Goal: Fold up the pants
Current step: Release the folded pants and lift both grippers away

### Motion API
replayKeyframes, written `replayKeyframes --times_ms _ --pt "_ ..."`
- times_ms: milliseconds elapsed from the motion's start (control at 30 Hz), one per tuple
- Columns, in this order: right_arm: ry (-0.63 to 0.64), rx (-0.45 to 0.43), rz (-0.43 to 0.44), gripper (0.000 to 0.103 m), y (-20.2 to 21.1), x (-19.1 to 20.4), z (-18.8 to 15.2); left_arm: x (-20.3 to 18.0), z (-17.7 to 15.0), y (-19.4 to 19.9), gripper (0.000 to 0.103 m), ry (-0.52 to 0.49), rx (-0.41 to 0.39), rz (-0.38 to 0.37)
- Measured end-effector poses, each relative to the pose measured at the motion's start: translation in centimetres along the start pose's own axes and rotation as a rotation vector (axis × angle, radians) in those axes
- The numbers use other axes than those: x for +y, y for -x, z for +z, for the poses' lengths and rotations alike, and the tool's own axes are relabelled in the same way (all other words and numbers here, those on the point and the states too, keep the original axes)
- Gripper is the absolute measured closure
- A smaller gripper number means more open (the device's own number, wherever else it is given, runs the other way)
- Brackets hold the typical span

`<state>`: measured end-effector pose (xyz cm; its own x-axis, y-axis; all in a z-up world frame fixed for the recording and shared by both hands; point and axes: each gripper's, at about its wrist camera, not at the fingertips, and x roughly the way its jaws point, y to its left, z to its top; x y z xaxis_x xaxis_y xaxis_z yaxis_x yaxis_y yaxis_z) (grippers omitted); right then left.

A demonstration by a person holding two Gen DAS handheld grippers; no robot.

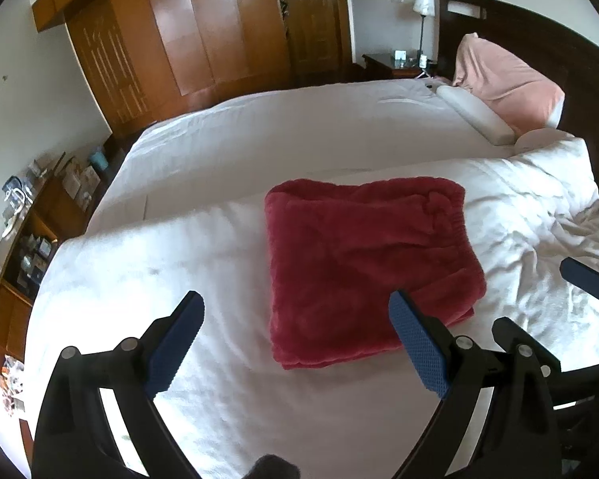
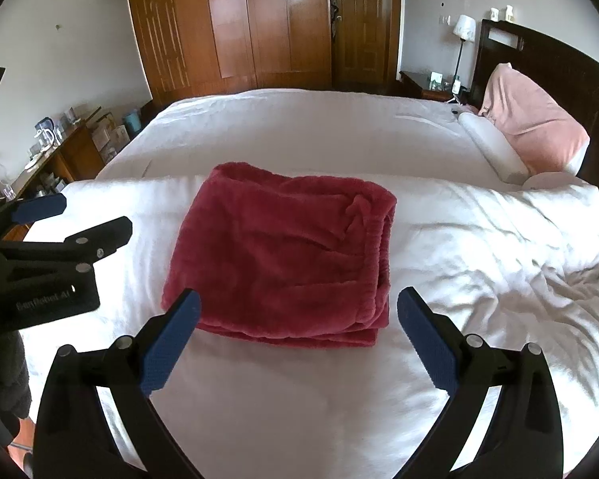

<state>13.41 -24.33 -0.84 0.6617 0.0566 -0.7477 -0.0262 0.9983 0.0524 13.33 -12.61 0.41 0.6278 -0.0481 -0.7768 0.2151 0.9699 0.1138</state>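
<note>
Pants folded, both tools free
Your left gripper (image 1: 295, 319) and right gripper (image 2: 299, 315) hang wide and empty above the bed (image 2: 299, 399), so the pants (image 2: 283, 251) sit square and undisturbed.

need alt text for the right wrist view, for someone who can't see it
Red pants lie folded in a neat rectangle on a white bed. The right gripper hangs open just short of them, holding nothing, and the left gripper shows at the left edge. A pink pillow leans on the headboard.
</note>
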Motion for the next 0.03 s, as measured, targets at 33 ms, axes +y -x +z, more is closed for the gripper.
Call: replayKeyframes --times_ms 33 --pt "-0.002 0.006 0.0 0.003 -0.32 0.03 -0.02 0.18 -0.05 -0.2 0.01 0.006 0.005 0.0"
